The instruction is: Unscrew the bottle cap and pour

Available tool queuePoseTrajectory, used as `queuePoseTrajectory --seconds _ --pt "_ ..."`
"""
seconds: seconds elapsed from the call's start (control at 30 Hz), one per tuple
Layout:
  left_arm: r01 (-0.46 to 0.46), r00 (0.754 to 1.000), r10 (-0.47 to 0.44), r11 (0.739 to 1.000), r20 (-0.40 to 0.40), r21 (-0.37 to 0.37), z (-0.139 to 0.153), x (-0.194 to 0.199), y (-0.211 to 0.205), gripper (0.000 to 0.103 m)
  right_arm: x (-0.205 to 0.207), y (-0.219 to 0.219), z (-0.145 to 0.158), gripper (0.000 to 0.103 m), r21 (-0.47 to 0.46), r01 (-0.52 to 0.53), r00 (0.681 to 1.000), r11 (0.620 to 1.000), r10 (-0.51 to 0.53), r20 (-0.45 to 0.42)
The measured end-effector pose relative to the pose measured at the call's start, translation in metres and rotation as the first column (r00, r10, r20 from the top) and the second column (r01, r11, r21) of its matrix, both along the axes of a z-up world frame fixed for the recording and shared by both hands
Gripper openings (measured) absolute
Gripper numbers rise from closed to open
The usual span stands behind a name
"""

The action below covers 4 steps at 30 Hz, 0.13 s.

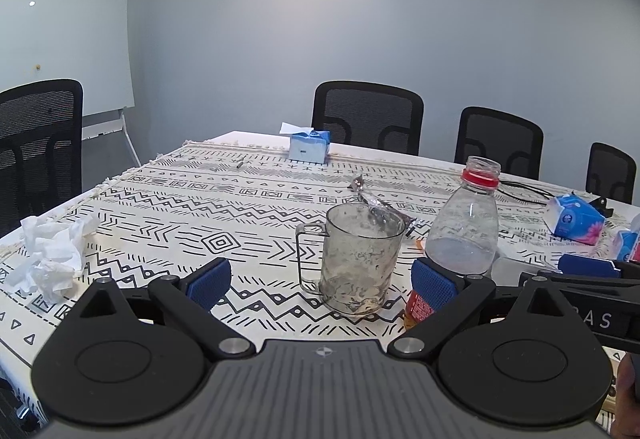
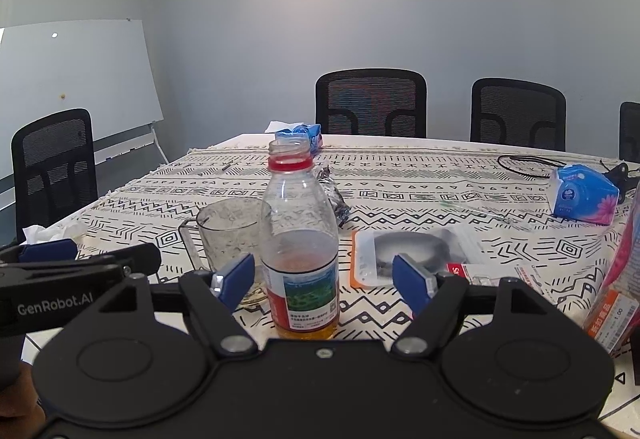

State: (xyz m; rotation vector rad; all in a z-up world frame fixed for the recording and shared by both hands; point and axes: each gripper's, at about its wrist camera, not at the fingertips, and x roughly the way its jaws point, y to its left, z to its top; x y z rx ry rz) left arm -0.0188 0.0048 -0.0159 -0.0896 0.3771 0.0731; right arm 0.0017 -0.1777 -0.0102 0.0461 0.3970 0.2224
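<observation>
Right tongs [image 2: 323, 279] sit nearest the lens, spread wide with the bottle [image 2: 300, 239] standing between the blue pads [image 2: 412, 279]; neither pad presses on it, so the bottle is released and stands upright on its own. Left tongs [image 1: 320, 281] are likewise spread and grasp nothing, with the clear mug [image 1: 356, 259] just ahead of them and apart from both pads.

Largest of all is the counter [image 1: 160, 199], covered in a cream cloth with black geometric patterns, with black mesh chairs [image 1: 368, 115] behind it. On it, the bottle stands just right of the mug, near the front edge. Its neck is bare: only the red ring remains under the threads, and I cannot find the cap anywhere in either view. A shallow layer of amber drink lies at the bottom below the label. The mug is streaked and cloudy inside, with what looks like a little liquid low down, though I cannot be sure how much.

Judging from this, the unscrewing is done and most of the pouring too, with the bottle set back down. What may remain is emptying the last of the drink, or nothing at all.

Smaller things lie around: a tissue pack [image 2: 582, 195], a flat packet [image 2: 416, 251], crumpled tissue [image 1: 52, 255].
</observation>
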Motion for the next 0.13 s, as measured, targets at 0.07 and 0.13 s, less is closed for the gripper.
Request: queuePoseTrajectory --seconds 0.07,0.13 --pt "-0.002 1.000 0.002 1.000 0.003 0.004 -0.0002 -0.0008 -0.0004 0.098 0.0005 0.0001 -0.0008 0.078 -0.001 0.002 1.000 1.000 -0.002 -0.001" --pt "-0.005 1.000 0.005 1.000 0.008 0.009 -0.0003 -0.0020 -0.0011 0.098 0.0006 0.0003 -0.0014 0.078 -0.002 0.004 1.000 1.000 -0.004 -0.001"
